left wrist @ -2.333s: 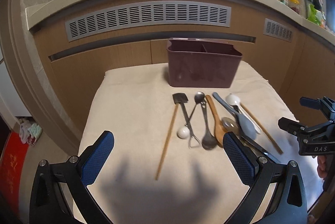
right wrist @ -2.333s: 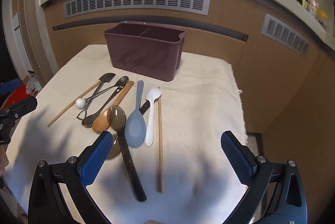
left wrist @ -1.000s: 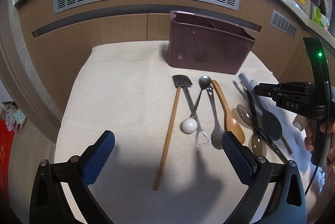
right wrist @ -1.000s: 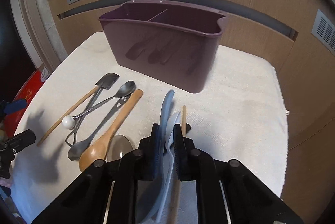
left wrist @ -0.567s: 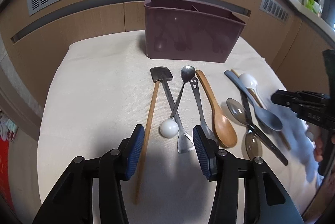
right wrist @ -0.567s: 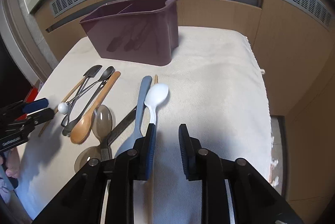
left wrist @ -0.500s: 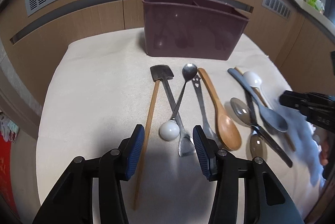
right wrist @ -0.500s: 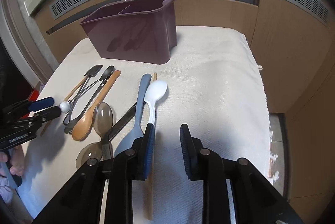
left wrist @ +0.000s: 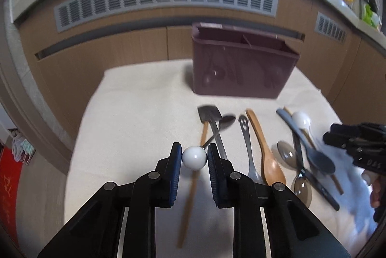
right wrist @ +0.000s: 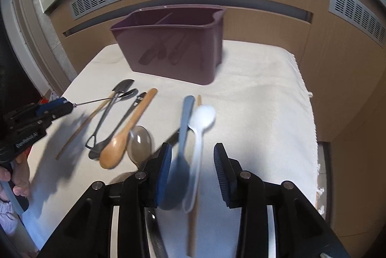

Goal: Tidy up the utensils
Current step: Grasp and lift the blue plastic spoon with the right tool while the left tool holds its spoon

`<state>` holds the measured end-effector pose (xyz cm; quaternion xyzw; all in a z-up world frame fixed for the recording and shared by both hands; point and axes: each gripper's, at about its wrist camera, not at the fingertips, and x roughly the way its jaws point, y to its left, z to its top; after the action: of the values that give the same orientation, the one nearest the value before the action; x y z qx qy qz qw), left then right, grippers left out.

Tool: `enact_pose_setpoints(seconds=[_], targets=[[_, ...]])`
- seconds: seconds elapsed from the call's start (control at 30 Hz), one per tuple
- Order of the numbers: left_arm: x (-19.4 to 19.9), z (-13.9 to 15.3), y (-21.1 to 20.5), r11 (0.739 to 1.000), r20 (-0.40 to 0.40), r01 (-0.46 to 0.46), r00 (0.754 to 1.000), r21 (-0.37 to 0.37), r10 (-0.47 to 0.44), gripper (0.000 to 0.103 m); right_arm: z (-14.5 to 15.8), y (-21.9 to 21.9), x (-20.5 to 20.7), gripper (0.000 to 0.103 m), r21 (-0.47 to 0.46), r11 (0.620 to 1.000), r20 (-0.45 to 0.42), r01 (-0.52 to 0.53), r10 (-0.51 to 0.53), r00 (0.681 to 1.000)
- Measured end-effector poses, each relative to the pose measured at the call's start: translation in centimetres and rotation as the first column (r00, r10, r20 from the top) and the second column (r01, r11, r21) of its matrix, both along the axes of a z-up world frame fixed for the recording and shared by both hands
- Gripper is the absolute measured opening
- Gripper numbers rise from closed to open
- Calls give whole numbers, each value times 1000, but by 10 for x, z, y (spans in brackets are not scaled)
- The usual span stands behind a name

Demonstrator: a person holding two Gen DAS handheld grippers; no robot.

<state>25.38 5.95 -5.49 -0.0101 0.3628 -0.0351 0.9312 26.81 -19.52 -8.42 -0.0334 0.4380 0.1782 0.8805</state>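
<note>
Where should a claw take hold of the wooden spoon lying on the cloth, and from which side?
Its slim straight handle, about midway, from straight above, jaws across its width. The wooden spoon lies flat on the cloth; its broad bowl sits close beside the translucent brown spoon, while the handle has bare cloth either side.

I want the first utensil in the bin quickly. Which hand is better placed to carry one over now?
Left. The left gripper is closed on the white ball end of a metal spoon. The right gripper has been opening and only straddles the white spoon.
</note>
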Motion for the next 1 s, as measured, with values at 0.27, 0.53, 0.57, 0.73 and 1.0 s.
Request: enact_pose_setpoints(seconds=[0.27,0.53,0.57,0.73,1.0], targets=[[-21,33,23,999,98,-32,995,-24,34,23,-5,9,23,42,-86,995,36,51,-48,998],[-27,40,31,997,110,-27,993,-67,34,23,-26,33,58,46,-164,986,-6,40,-42,999],[-29,41,31,997,108,-27,994,-68,34,23,-28,33,61,46,-160,986,-17,43,-46,999],[-35,45,31,998,110,-22,994,-61,28,23,-25,24,55,26,-77,997,-75,2,-8,997],[-32,45,20,996,94,14,996,-88,-6,23,5,-6,20,5,-15,999,-40,-31,30,999]])
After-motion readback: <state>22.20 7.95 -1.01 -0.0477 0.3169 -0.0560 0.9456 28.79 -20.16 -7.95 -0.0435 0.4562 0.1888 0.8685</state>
